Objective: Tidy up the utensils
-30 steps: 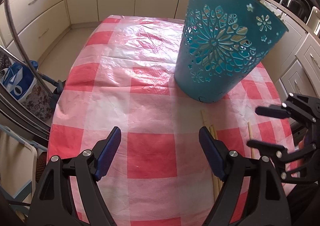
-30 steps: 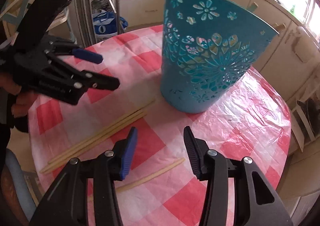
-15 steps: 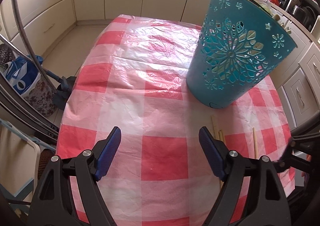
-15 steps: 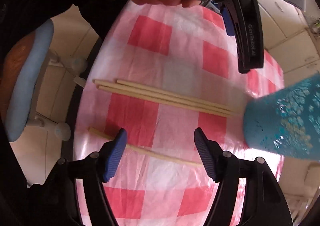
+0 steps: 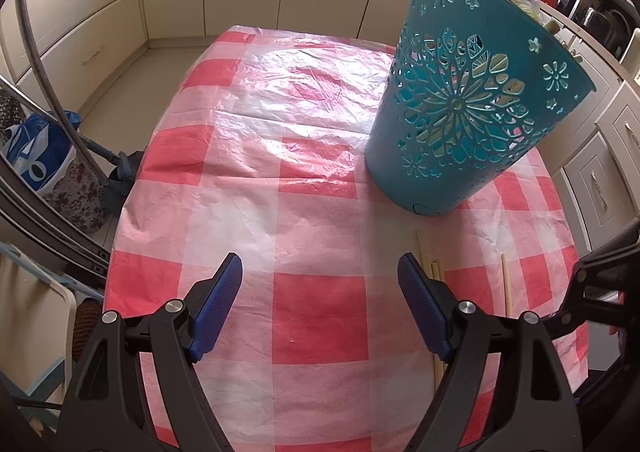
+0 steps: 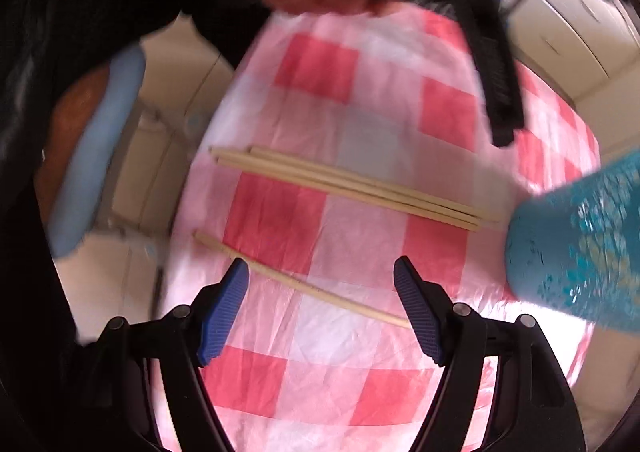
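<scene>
We see right gripper (image 6: 322, 302) pointing down over checked tablecloth (image 6: 280, 219), jaws just been opening, now wide, nothing gripped. Single chopstick (image 6: 300, 284) lies slantwise across gap, from lower left to right pad, flat on cloth. Three chopsticks (image 6: 352, 183) bundled at frame centre, beyond the jaws. Teal basket (image 6: 576, 252) at right edge. Left gripper (image 5: 320, 300) wide, empty, over bare cloth; stick ends beside its right pad.

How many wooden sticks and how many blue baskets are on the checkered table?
Thin pale wooden chopsticks: 4, three bundled together and one lying apart
Teal plastic cut-out flower basket: 1
Total: 5
</scene>
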A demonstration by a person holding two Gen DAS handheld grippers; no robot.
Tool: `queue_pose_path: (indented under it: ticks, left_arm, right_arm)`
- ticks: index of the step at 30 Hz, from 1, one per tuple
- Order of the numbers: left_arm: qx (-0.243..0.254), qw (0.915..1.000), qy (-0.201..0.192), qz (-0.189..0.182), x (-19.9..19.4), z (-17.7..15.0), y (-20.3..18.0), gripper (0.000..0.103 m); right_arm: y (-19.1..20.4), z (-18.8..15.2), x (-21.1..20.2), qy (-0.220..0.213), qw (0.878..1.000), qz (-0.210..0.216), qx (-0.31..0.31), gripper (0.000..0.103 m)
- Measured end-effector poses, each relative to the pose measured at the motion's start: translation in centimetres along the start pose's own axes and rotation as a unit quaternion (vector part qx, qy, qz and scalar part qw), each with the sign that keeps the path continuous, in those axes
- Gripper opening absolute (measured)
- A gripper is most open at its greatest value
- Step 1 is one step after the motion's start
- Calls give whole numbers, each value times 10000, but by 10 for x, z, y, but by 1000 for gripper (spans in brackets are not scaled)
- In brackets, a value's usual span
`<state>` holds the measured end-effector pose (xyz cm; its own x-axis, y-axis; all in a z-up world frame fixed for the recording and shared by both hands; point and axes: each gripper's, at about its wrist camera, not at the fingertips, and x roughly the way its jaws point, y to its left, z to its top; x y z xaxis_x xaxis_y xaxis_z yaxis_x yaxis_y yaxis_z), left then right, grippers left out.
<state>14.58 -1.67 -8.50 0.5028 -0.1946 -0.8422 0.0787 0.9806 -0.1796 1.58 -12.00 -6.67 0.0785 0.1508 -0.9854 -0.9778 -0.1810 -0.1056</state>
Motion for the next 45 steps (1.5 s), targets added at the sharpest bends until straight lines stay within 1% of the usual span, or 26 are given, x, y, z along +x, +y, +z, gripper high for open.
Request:
queue_pose_path:
  ticks: [2,3,4,6,8,9,10,12,14,15,16,18,19,20,21,23,26,29,30,34,37,38,39,41,43,45]
  left_arm:
    - [-19,10000,12,18,1,0,1,76]
    - [-30,10000,14,27,2,1,1,76]
    - [-39,10000,14,33,2,1,2,76]
    - [-53,10000,21,38,2,1,3,76]
    - [-51,10000,31,21,3,2,3,76]
    - [-47,10000,30,17,3,2,3,76]
    - [-40,10000,26,11,2,2,2,76]
    - [-24,10000,22,14,2,1,2,76]
    - [-21,10000,29,12,2,1,1,76]
    - [-23,10000,29,15,2,1,1,76]
    - [-30,10000,27,18,2,1,1,76]
    - [-43,10000,22,15,2,1,1,76]
    - [-46,10000,21,15,2,1,1,76]
    - [-43,10000,24,14,2,1,1,76]
    - [-41,10000,30,14,3,2,1,76]
    - [-45,10000,35,12,3,2,2,76]
    - [-73,10000,38,12,3,3,3,76]
    - [-113,9999,41,-11,3,4,5,76]
    - [-112,9999,55,-12,3,5,5,76]
    - [-138,9999,73,-18,4,6,5,76]
    - [-150,9998,90,-25,4,5,5,76]
    - [-164,9998,91,-37,4,6,6,77]
    - [-184,9998,89,-53,4,6,6,77]
    - [-241,9996,86,-105,4,7,7,77]
    - [-292,9994,98,-177,3,7,7,77]
    - [-318,9992,97,-213,2,6,7,77]
  right_arm:
    - [3,2,9,78,9999,53,-124,74]
    - [1,5,11,37,9998,140,-111,74]
    - [-3,5,12,-16,9998,213,-33,77]
    - [-16,1,18,6,9987,348,370,83]
    - [-28,-13,29,134,9940,573,922,91]
    - [-35,-17,33,180,9899,692,1224,91]
    - [-38,-21,31,-16,9880,700,1373,91]
    - [-36,-25,32,-37,9889,489,1399,91]
    - [-38,-28,31,-74,9880,455,1475,91]
    - [-36,-28,30,-96,9892,365,1415,91]
    - [-30,-31,26,-165,9924,182,1206,91]
    - [-7,-28,20,-306,9979,-421,394,91]
    - [4,-24,18,-292,9973,-668,-20,91]
    - [11,-20,17,-237,9961,-799,-293,91]
    - [13,-18,19,-166,9954,-812,-479,91]
    - [10,-11,23,-43,9962,-605,-626,91]
    - [-11,-7,29,128,9992,-4,-385,91]
    - [-37,-11,38,259,9975,644,160,92]
    - [-43,-19,38,189,9966,736,312,92]
    - [-60,-31,35,-15,9910,925,972,92]
    - [-70,-37,33,102,9844,906,1506,92]
    - [-68,-28,34,208,9807,844,1753,92]
    - [-70,-30,36,398,9752,753,2044,93]
    - [-68,-38,35,723,9675,648,2335,94]
    - [-57,-42,35,753,9723,439,2171,94]
    - [-46,-43,28,535,9808,148,1869,94]
